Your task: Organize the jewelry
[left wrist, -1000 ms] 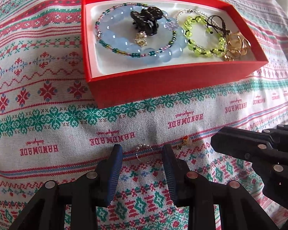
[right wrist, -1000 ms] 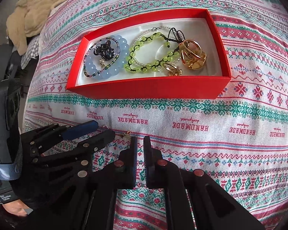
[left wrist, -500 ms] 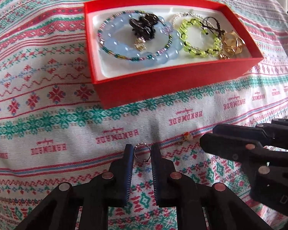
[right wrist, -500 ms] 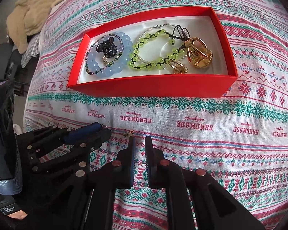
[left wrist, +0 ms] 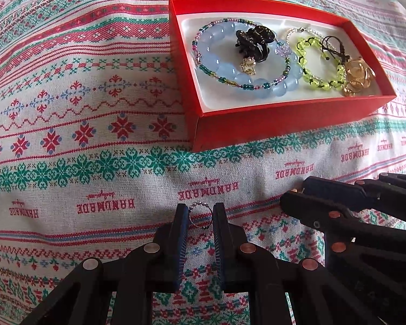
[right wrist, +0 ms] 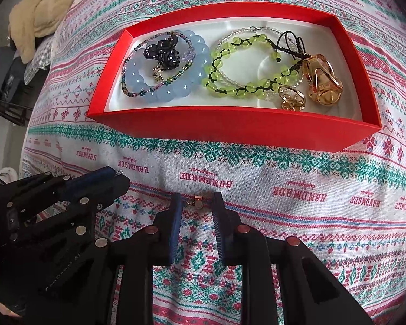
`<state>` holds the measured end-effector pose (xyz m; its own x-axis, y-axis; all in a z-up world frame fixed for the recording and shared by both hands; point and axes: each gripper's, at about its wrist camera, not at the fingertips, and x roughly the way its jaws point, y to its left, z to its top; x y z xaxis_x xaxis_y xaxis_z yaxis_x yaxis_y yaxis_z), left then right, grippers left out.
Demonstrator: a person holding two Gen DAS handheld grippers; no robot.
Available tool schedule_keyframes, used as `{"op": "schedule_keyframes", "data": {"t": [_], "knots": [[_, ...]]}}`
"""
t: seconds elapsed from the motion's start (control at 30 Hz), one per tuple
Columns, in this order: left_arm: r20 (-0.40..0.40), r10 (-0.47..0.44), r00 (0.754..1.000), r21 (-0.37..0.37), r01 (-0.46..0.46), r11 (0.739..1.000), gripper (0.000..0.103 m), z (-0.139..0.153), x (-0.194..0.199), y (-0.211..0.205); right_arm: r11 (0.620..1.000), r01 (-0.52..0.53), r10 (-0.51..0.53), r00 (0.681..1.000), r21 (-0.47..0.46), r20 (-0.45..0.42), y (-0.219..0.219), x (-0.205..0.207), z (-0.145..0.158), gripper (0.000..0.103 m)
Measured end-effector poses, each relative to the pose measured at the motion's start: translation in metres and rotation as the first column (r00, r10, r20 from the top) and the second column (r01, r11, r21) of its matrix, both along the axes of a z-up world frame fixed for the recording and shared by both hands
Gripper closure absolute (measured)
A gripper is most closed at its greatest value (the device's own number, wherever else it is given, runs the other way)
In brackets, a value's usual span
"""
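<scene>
Left wrist view: the left gripper (left wrist: 200, 218) points steeply down at the cloth (left wrist: 94, 108), its two blue pads closed on a small silver ring (left wrist: 200, 216), which stands upright between them with its beaded top showing above the pad tips. The right gripper (left wrist: 293, 199) enters from the right, its tips near the cloth and just right of the ring. The red box (left wrist: 284, 124) lies far and to the right on the cloth.

Right wrist view: the right gripper (right wrist: 195, 203) has its jaws opening; a small gold earring (right wrist: 196, 201) lies on the cloth between the pad tips, and neither pad presses on it. The left gripper (right wrist: 116, 181) enters from the left, a glint of the silver ring at its tip.

Box contents, left to right: a blue bead bracelet (right wrist: 176, 89) ringed by a thin seed-bead bracelet (right wrist: 138, 94), with a black hair claw (right wrist: 162, 52) and a small gold charm (right wrist: 158, 74) on top; a green bead bracelet (right wrist: 246, 86) over a clear bead strand; a gold ring (right wrist: 291, 97); an amber hair claw (right wrist: 322, 84) at the right end. A beige blanket (right wrist: 38, 13) lies beyond the far left edge of the cloth.
</scene>
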<state>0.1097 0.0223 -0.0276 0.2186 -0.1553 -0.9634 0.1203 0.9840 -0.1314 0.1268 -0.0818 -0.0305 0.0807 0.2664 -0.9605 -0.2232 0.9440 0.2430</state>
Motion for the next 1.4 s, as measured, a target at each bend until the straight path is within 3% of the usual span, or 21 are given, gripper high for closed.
{"op": "schedule_keyframes", "data": {"t": [0.13, 0.37, 1.1, 1.4], "knots": [[0.006, 0.001, 1.000, 0.001, -0.001, 1.000, 0.091, -0.002, 0.002, -0.011, 0.999, -0.012, 0.014, 0.999, -0.052, 0.041, 0.006, -0.002, 0.000, 0.092], [0.021, 0.006, 1.000, -0.014, -0.005, 1.000, 0.091, 0.006, 0.002, -0.007, 0.999, 0.004, -0.002, 0.999, -0.038, 0.048, -0.005, -0.003, 0.003, 0.097], [0.071, 0.045, 0.996, -0.059, -0.041, 0.997, 0.091, 0.028, 0.000, 0.016, 0.994, 0.053, -0.063, 0.992, 0.097, 0.108, -0.038, -0.015, 0.055, 0.098], [0.166, 0.069, 0.984, -0.121, -0.049, 0.991, 0.091, 0.053, 0.000, 0.029, 0.989, 0.068, -0.085, 0.987, 0.133, 0.134, -0.043, -0.011, 0.072, 0.098]]}}
